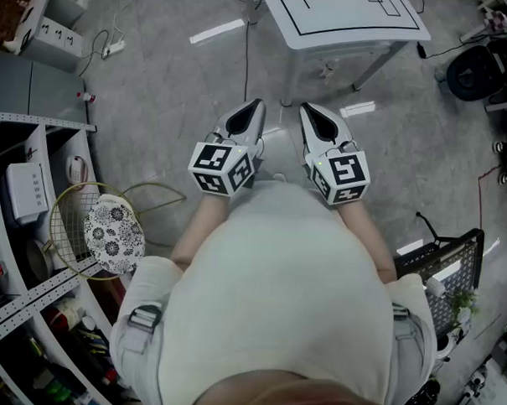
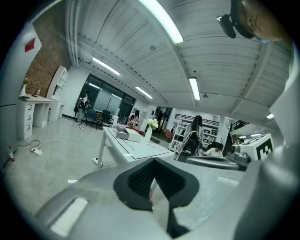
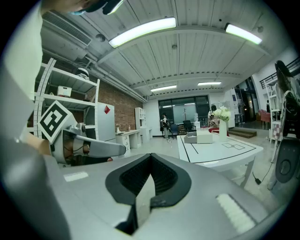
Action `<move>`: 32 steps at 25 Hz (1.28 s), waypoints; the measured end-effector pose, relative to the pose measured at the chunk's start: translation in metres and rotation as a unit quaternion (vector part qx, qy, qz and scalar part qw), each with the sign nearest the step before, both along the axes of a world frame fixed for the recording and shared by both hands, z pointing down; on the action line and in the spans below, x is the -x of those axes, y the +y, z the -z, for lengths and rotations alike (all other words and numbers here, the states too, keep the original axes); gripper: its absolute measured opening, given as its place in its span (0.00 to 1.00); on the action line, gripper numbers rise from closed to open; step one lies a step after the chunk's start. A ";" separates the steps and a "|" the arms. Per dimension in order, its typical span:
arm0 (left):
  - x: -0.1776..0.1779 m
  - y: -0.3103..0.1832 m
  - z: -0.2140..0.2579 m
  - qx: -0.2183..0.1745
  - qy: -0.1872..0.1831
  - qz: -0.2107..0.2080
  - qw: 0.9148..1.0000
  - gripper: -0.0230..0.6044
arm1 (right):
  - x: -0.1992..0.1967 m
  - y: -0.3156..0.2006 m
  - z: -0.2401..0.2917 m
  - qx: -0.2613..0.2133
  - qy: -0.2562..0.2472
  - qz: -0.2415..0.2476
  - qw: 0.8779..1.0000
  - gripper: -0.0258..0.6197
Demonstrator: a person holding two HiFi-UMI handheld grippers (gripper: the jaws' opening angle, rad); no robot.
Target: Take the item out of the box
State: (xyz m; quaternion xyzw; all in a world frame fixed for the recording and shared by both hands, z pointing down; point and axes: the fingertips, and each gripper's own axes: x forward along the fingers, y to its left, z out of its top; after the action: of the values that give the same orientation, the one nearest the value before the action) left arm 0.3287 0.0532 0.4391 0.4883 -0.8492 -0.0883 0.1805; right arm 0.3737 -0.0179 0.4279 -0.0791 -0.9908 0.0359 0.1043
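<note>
Box (image 3: pixel 205 137) well beyond right tongs (image 3: pixel 151 158)

No legible text or numbers

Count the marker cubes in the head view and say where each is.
2. One cube sits on the left gripper, left of centre; the other on the right gripper, beside it. No others show.
</note>
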 end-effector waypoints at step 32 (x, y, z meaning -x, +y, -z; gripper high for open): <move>0.037 0.002 -0.009 -0.004 0.013 0.018 1.000 0.04 | 0.032 0.006 -0.005 0.014 0.004 0.026 1.000 0.04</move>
State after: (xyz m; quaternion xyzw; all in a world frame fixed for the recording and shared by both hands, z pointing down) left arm 0.2915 0.0549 0.4481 0.4723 -0.8553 -0.1015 0.1873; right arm 0.3414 -0.0119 0.4330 -0.1065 -0.9873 0.0477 0.1075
